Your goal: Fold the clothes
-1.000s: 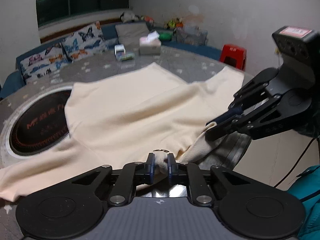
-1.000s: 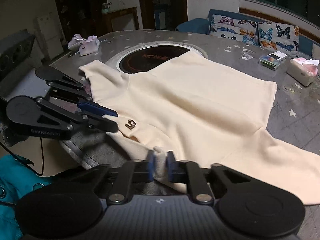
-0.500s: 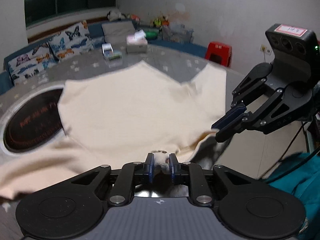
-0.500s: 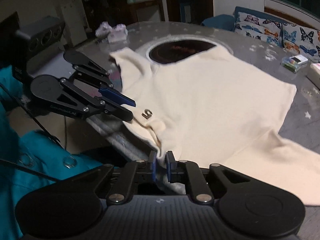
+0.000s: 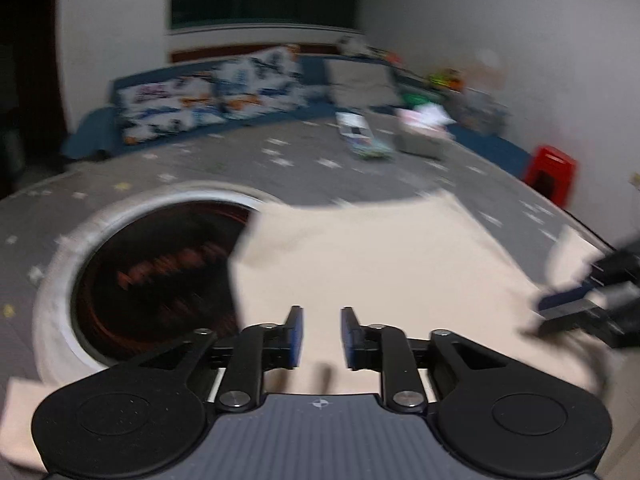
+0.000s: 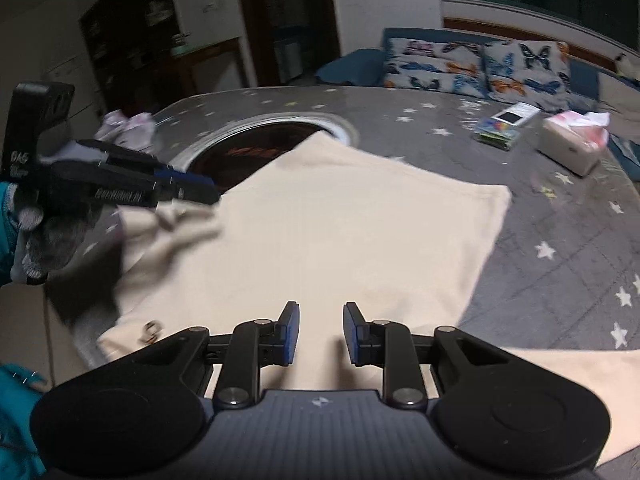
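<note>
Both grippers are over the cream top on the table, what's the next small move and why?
Probably reach for a sleeve. Both the left gripper and right gripper have just been opening, with nothing between the pads, so the top is released. One sleeve trails off beside the right gripper, unfolded.

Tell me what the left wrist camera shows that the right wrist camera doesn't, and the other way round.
Only the left wrist view shows the red stool. Only the right wrist view shows the dark cabinets and the crumpled pale cloth at the table's far edge. Both show the cream garment on the star-patterned table, the round inset, butterfly cushions, tissue box, and both grippers, left gripper and right gripper, open with nothing between the jaws.
</note>
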